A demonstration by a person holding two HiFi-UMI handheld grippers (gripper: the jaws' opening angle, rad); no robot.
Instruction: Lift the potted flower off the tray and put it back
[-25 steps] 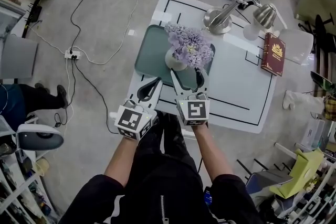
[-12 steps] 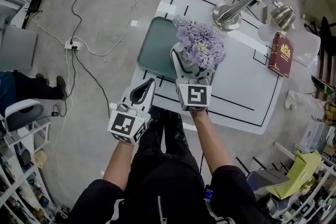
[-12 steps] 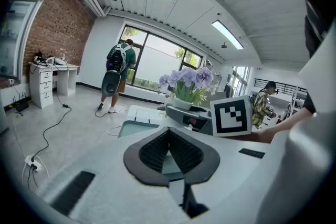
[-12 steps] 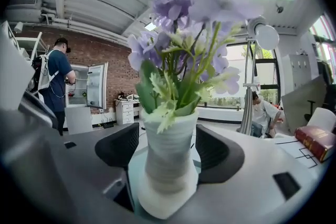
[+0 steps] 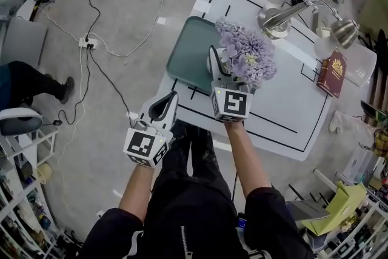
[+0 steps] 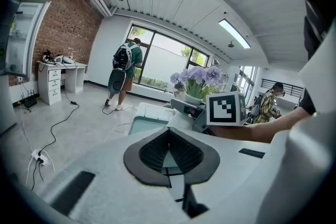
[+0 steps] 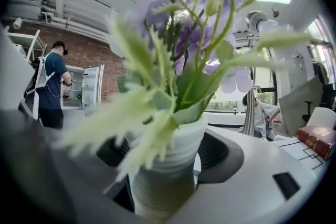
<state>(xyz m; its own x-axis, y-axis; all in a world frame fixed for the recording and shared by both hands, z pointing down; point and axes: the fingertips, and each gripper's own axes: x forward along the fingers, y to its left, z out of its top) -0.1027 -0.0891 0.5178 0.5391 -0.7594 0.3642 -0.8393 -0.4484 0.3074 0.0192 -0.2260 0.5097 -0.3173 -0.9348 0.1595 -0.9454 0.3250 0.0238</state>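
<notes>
Right tongs [image 5: 222, 68] clamp the potted flower [image 5: 247, 56] by its pot, apparently lifted above the tray [image 5: 187, 53] — left tongs [image 5: 173, 96], closed and empty, hang clear.

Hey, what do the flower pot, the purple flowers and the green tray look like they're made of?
Pot: white ceramic or plastic, matte, ribbed rings near the rim; can't tell which.
Flowers: likely artificial, fabric or plastic, judging by pale stiff leaves and uniform lilac petals.
Tray: probably plastic, smooth grey-green, rounded corners and raised rim.
</notes>
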